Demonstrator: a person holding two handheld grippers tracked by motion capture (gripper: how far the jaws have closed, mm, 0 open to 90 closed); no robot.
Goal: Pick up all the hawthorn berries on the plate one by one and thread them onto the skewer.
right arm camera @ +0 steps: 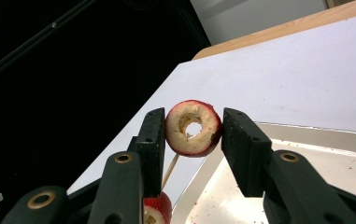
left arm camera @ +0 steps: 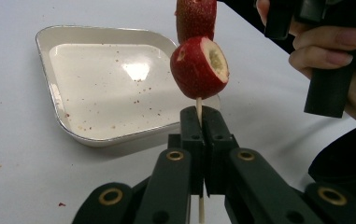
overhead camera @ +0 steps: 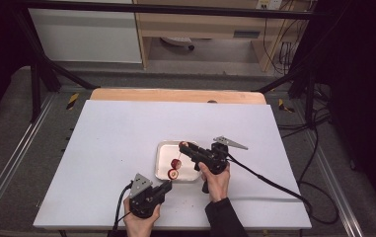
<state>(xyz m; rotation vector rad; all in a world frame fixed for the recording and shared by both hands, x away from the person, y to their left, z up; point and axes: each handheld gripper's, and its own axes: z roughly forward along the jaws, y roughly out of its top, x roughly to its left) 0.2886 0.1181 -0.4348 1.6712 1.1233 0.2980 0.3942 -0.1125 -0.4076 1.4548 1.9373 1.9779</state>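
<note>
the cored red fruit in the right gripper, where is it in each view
High view: cored fruit at the right gripper tips, over the white tray's far rim.
Left gripper view: not identifiable; the red fruits there sit on the skewer.
Right gripper view: centre, between the jaws.
Shared landmark: the white tray.

Black jaws with brass-ringed screws — dark sleeve (overhead camera: 223, 217), black cable (overhead camera: 269, 181).

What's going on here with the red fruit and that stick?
A person is threading cored red fruits onto a thin skewer over a white tray. The left gripper is shut on the skewer, which already carries two fruits; the lower fruit sits just above its fingers. The right gripper holds a third fruit, its hole facing the camera, not yet on the skewer.
</note>
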